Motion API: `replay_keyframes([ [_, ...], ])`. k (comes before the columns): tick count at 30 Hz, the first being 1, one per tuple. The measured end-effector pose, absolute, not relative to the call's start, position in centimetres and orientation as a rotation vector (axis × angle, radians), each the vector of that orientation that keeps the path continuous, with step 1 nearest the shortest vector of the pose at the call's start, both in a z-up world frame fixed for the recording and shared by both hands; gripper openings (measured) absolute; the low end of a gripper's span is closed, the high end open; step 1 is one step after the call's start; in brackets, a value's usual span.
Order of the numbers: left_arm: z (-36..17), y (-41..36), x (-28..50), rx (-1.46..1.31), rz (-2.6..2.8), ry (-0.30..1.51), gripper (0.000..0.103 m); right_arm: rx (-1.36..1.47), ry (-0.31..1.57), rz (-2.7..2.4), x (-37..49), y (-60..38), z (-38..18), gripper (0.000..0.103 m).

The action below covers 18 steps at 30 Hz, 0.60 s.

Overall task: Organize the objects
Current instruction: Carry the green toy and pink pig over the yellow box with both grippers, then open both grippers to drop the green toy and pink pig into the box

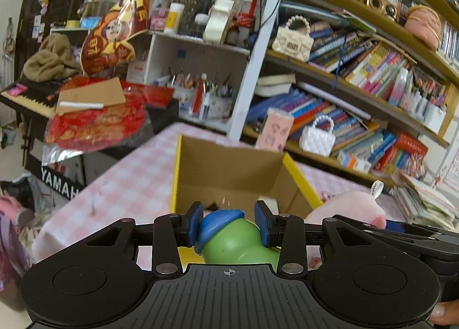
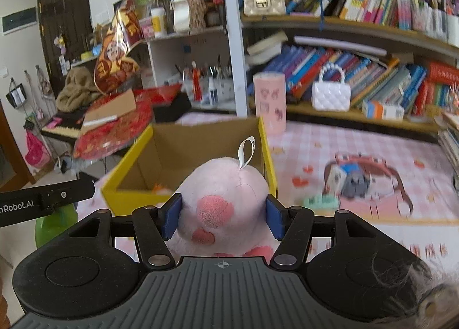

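My left gripper (image 1: 229, 224) is shut on a green toy with a blue cap (image 1: 232, 235), held just before the near edge of an open cardboard box with yellow rims (image 1: 229, 174). My right gripper (image 2: 222, 215) is shut on a pink plush toy (image 2: 221, 197) with darker pink spots and a white tag, held in front of the same box (image 2: 183, 145). The plush also shows at the right of the left wrist view (image 1: 347, 208). The green toy (image 2: 54, 227) and the left gripper's arm show at the left of the right wrist view.
The box stands on a pink checked tablecloth (image 1: 123, 182). A pink cylinder (image 2: 269, 99) stands behind the box. A small teal item (image 2: 320, 201) lies on the cloth to the right. Bookshelves (image 2: 358, 65) run along the back; a cluttered keyboard (image 1: 31, 99) is at left.
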<state>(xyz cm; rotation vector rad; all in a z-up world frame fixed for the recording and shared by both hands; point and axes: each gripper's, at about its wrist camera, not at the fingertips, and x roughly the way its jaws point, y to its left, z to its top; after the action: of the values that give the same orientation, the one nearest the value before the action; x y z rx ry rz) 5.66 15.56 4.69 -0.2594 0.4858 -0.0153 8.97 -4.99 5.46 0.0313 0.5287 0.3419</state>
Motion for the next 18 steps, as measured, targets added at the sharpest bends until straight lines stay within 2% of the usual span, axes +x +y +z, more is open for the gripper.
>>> replay_keyframes([
  [10,5.1,15.0,11.8,-0.254,0.012,0.470,0.038,-0.011,0.453,0.398,15.3,-4.1,6.8,0.057],
  [18,3.5,13.6,16.6,-0.196,0.038,0.518,0.038,-0.089,0.453,0.453,20.3,-3.3,5.4,0.057],
])
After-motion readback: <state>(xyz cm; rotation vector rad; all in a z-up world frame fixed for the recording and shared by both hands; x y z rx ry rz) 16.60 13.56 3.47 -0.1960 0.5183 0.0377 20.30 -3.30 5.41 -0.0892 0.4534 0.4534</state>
